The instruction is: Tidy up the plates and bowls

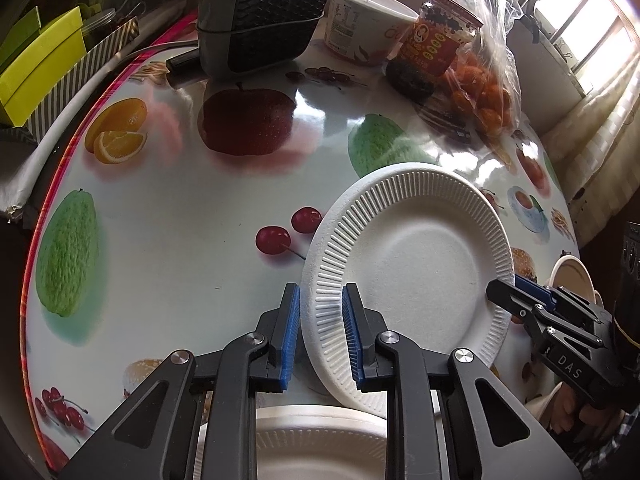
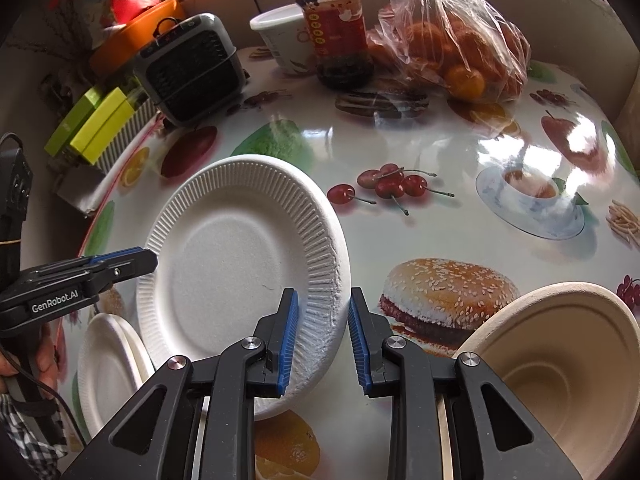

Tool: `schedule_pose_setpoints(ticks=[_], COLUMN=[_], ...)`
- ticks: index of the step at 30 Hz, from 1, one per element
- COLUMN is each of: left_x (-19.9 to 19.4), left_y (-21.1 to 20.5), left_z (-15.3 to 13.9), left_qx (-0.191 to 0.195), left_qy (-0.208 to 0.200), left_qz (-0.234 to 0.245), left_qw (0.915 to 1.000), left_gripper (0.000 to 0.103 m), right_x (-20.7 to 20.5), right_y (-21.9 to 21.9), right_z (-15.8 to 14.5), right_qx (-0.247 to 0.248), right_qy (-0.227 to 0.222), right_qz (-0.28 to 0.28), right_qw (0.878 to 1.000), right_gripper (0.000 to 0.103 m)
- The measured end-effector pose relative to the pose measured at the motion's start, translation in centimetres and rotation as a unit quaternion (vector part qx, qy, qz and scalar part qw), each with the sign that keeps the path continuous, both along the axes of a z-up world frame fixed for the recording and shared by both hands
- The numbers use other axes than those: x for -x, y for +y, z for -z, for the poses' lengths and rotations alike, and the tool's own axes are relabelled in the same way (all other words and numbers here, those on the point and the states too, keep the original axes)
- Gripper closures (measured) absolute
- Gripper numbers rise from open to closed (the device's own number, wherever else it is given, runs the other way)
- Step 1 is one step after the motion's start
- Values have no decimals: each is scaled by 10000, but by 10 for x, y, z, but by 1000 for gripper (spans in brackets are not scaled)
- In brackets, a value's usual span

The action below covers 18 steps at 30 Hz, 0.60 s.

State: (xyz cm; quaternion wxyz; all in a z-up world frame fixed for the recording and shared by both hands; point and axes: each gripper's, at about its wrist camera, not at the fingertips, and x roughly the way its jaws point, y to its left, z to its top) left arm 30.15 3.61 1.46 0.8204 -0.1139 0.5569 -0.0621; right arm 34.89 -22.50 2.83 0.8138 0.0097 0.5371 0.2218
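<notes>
A white ribbed paper plate [image 1: 412, 248] [image 2: 232, 248] hangs tilted above the fruit-print table [image 1: 180, 208], held from both sides. My left gripper [image 1: 322, 336] is shut on its near-left rim, which sits between the blue pads. My right gripper [image 2: 324, 340] is shut on the opposite rim; in the left wrist view it shows as the right gripper [image 1: 504, 296] biting the plate's right edge. A stack of white plates [image 1: 320, 440] [image 2: 108, 360] lies on the table below. A beige paper bowl [image 2: 560, 360] [image 1: 572, 276] sits tilted at the right.
At the back of the table stand a grey desk fan [image 1: 264, 20], a white tub [image 1: 360, 24], a red-labelled jar [image 2: 336, 28] and a plastic bag of oranges [image 2: 460, 48]. Yellow-green boxes [image 1: 36, 68] lie beyond the left edge. A person's hand [image 2: 24, 360] grips the left tool.
</notes>
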Motion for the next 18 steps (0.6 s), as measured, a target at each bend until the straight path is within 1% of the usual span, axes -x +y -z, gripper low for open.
schedule_pose_setpoints(ticks=[11, 18], left_x=[-4, 1], left_y=[-6, -5], left_z=[-11, -22], left_qx=[3, -14], left_qy=[-117, -216], left_qz=[34, 30], left_qw=[9999, 9998], left_gripper=[80, 80], right_x=[3, 7], right_y=[-10, -13], right_z=[-8, -15], right_qx=[-58, -162], right_qy=[-114, -150], right_qz=[145, 182], right_qw=[9998, 9996], right_gripper=[78, 78])
